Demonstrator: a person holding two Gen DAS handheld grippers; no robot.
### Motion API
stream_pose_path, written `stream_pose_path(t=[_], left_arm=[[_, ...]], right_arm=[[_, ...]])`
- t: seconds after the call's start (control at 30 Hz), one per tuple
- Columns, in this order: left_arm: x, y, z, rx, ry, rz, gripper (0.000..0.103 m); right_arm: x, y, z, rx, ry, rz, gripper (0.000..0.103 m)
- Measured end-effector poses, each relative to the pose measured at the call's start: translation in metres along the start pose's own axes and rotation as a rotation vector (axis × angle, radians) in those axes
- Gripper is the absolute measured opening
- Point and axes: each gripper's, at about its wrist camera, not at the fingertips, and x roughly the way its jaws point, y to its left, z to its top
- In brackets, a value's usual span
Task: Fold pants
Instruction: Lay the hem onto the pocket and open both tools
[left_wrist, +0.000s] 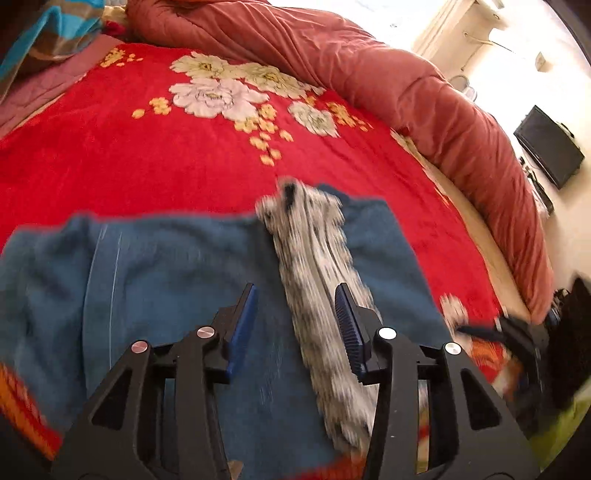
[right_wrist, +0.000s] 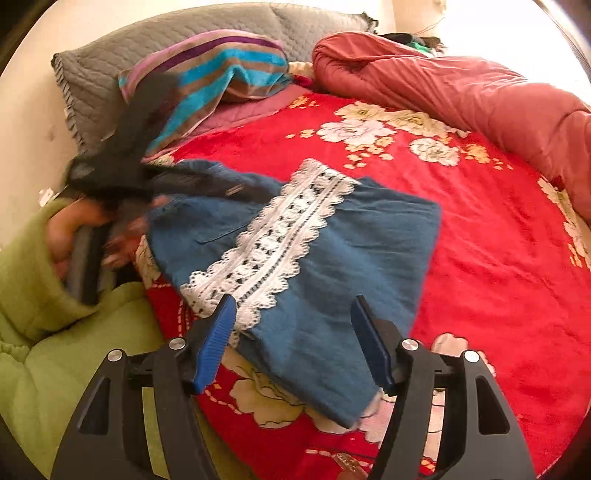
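Pants (right_wrist: 314, 266) (blue, lace-striped) lie folded – left tool (left_wrist: 299, 314) and right tool (right_wrist: 293, 332) both parted, holding nothing

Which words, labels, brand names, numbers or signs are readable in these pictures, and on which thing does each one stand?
No text can be read in either view.
Pants: a small tab near the pocket, too blurred to read.
Red blanket: only flowers, no words.
Small tag on the blanket's near edge: too small to read.
Black screen on the wall: shows nothing.
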Motion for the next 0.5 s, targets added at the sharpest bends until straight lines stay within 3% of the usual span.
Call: stream_pose_path(t=[0.07, 0.2, 0.37, 0.4, 0.43, 0.5], left_arm=[[-0.006, -0.003, -0.014, -0.012, 0.021, -0.021, 0.035], [-0.003, -0.006, -0.041, -0.097, 0.129, -0.143, 0.035], [0.015, -0.018, -0.048, -0.098, 0.187, -0.133, 0.037], [0.018, -0.022, -0.049, -0.081, 0.188, -0.122, 0.033], [0.021, -0.026, -0.052, -0.066, 0.192, -0.114, 0.007], [0.018, -0.03, -0.051, -0.049, 0.181, -0.095, 0.007]], right_arm=[[0.0, -0.002, -0.001, 0.006, -0.001, -0.001, 0.063], [0.007, -0.008, -0.007, 0.023, 0.019, -0.027, 0.063], [0.011, -0.009, -0.012, 0.024, 0.033, -0.041, 0.063], [0.01, -0.009, -0.014, 0.025, 0.034, -0.043, 0.063], [0.011, -0.01, -0.015, 0.028, 0.036, -0.047, 0.063], [0.01, -0.01, -0.014, 0.031, 0.036, -0.052, 0.063]])
